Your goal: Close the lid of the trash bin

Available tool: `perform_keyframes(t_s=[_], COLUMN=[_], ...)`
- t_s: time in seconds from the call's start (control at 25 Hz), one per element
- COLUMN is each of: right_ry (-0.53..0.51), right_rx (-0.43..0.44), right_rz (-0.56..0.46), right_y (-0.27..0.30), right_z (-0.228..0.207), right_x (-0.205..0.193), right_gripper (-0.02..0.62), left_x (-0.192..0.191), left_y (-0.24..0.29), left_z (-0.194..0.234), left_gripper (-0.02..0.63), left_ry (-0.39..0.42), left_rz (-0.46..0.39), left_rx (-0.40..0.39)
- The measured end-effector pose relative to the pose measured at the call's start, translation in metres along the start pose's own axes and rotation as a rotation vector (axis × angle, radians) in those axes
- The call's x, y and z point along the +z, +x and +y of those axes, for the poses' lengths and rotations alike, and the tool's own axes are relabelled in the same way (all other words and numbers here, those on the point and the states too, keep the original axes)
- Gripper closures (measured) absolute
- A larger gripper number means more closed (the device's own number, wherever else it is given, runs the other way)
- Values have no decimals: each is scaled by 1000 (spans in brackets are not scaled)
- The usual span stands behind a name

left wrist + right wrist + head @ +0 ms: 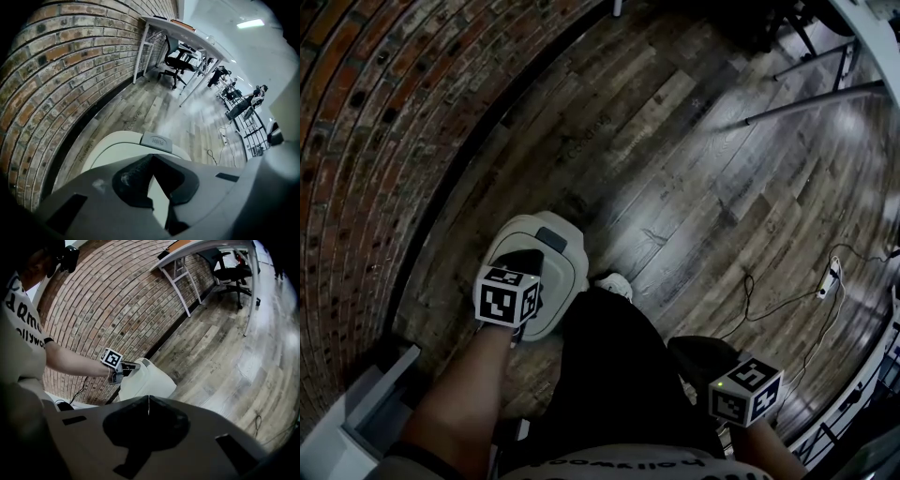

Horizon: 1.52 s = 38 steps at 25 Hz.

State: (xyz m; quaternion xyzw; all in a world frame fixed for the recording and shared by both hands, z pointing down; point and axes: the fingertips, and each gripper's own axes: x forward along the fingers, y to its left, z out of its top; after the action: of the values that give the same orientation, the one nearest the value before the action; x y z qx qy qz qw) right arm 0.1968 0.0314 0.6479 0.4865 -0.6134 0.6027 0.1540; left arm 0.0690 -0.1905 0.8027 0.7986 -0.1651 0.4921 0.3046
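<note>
The white trash bin stands on the wood floor close to the brick wall, and its lid lies down flat. A grey push button sits at the lid's front edge. My left gripper is shut, its tips resting on or just above the lid's top. It also shows in the right gripper view, where the left gripper sits on the bin. My right gripper is shut on nothing. It hangs low at the right, well away from the bin, by my leg.
A brick wall runs along the left. A white shoe stands just right of the bin. Cables and a power strip lie on the floor at right. A desk and office chair stand farther on.
</note>
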Motion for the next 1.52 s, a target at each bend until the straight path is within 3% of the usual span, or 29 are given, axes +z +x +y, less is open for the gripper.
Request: perform_keyframes(t_s=[0.2, 0.44, 0.56, 0.76, 1.0, 1.28, 1.52], right_ry=[-6, -36, -63, -151, -348, -644, -946], right_rx=[5, 18, 23, 14, 96, 195, 291], right_rz=[5, 2, -5, -12, -97, -226, -378], right_y=[3, 2, -2, -14, -42, -100, -149], right_z=[-1, 4, 10, 23, 81, 178, 293], right_x=[-1, 4, 11, 40, 103, 165, 212], right_gripper=[584, 584, 584, 584, 584, 584, 584], left_x=[3, -2, 5, 53, 125, 155, 133], left_y=[10, 6, -13, -72, -201, -387, -516], left_z=[-18, -24, -26, -48, -99, -142, -156], left_gripper=[600, 600, 600, 600, 600, 600, 600], left_ry=[7, -35, -50, -87, -81, -47, 6], left_rz=[-25, -17, -72, -265, -581, -902, -1084], left_rx=[-75, -70, -81, -120, -165, -76, 42])
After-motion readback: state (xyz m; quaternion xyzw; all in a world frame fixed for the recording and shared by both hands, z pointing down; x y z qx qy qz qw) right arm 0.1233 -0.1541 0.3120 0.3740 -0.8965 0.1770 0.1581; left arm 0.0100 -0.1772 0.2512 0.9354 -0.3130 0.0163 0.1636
